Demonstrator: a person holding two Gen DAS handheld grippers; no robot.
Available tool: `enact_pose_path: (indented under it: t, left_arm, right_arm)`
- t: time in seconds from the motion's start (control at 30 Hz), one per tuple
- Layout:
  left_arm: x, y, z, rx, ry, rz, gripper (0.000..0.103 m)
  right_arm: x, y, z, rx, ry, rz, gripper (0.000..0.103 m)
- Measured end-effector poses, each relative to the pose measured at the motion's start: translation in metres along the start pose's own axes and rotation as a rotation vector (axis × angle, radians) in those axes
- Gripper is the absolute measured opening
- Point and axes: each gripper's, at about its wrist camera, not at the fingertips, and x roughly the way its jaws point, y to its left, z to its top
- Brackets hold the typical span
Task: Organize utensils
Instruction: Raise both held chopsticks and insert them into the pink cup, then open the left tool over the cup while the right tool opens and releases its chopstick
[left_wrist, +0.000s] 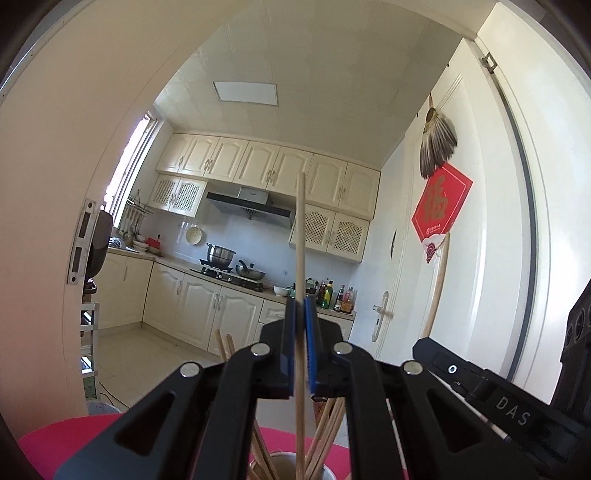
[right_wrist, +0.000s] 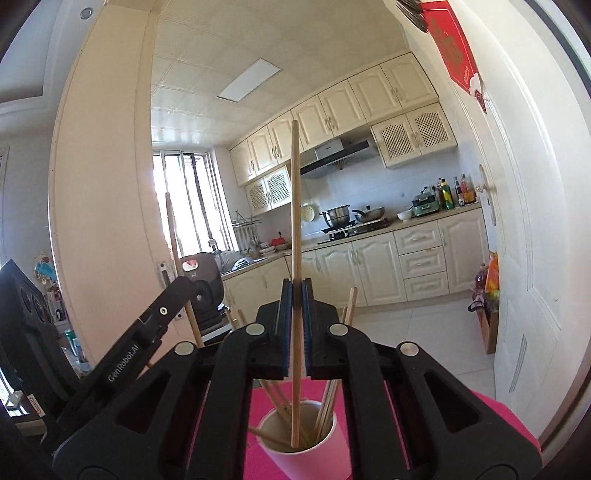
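Note:
My left gripper (left_wrist: 300, 306) is shut on a pale wooden chopstick (left_wrist: 300, 236) that stands nearly upright; its lower end reaches down into a cup (left_wrist: 284, 461) holding several other chopsticks. My right gripper (right_wrist: 295, 290) is shut on a second wooden chopstick (right_wrist: 294, 199), also upright, with its lower end inside the pink paper cup (right_wrist: 314, 456). Several chopsticks (right_wrist: 327, 408) lean in that cup. The cup stands on a pink surface (right_wrist: 502, 417). The left gripper's black body (right_wrist: 147, 332) shows at the left of the right wrist view, and the right gripper's body (left_wrist: 491, 391) shows at the right of the left wrist view.
Behind lies a kitchen with cream cabinets (right_wrist: 373, 258), a stove with pots (right_wrist: 340, 216) and bottles (right_wrist: 452, 192) on the counter. A white door (left_wrist: 454, 229) with a red paper decoration (left_wrist: 441, 203) stands to the right. A door frame (left_wrist: 81, 243) is at the left.

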Motion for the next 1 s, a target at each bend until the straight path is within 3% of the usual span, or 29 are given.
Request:
enact_pose_path:
  t: [0.57, 0.83, 0.93, 1.0]
  left_arm:
    - [0.021, 0.007, -0.027, 0.033, 0.043, 0.026, 0.006]
    - [0.026, 0.011, -0.029, 0.021, 0.084, -0.002, 0.007]
    - [0.027, 0.012, -0.03, 0.019, 0.099, -0.003, 0.022]
    - [0.025, 0.012, -0.029, 0.022, 0.095, -0.002, 0.023]
  right_arm:
    - [0.015, -0.003, -0.027, -0.009, 0.017, 0.021, 0.006]
    - [0.017, -0.004, -0.033, -0.015, 0.03, 0.032, 0.006]
    - [0.017, -0.004, -0.034, -0.018, 0.032, 0.034, 0.006]
    - [0.018, -0.004, -0.034, -0.017, 0.036, 0.037, 0.006]
